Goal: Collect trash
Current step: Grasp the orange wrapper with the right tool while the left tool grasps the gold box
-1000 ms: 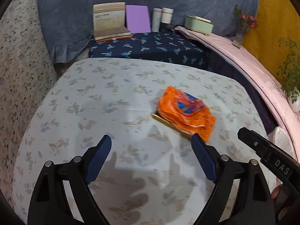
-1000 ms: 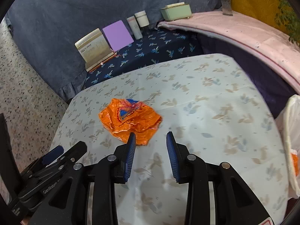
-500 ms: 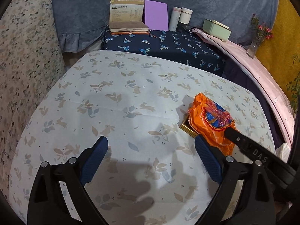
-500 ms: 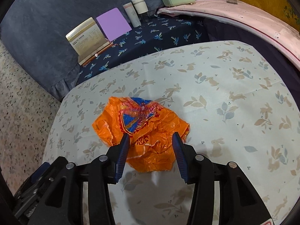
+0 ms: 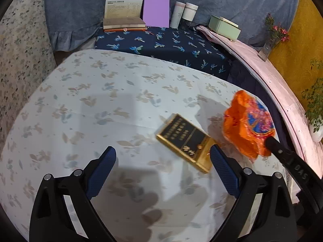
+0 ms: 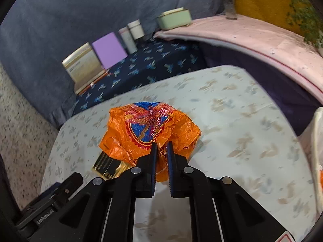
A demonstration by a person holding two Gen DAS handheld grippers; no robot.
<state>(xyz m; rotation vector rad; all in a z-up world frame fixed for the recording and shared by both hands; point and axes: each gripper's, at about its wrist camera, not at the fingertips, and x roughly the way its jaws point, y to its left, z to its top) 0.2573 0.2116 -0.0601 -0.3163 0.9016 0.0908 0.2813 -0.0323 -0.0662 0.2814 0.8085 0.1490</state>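
A crumpled orange plastic wrapper (image 6: 149,129) with a blue and red print hangs lifted off the table, pinched in my right gripper (image 6: 161,151), which is shut on its near edge. It also shows in the left wrist view (image 5: 248,125), at the right. A flat black and gold box (image 5: 185,139) lies on the floral tablecloth where the wrapper lay; part of it shows in the right wrist view (image 6: 107,164). My left gripper (image 5: 161,167) is open and empty, low over the table, with the box's near corner between its fingertips.
The floral tablecloth (image 5: 90,111) covers a round table. Behind it a dark blue bench (image 5: 161,44) holds a book stand (image 5: 123,10), a purple card (image 5: 156,10), two jars (image 5: 184,15) and a green tin (image 5: 224,27). A white bag rim (image 6: 315,141) stands at the right.
My right gripper closed on the orange wrapper and lifted it to the right, uncovering the black and gold box. My left gripper stayed open and moved closer to the box.
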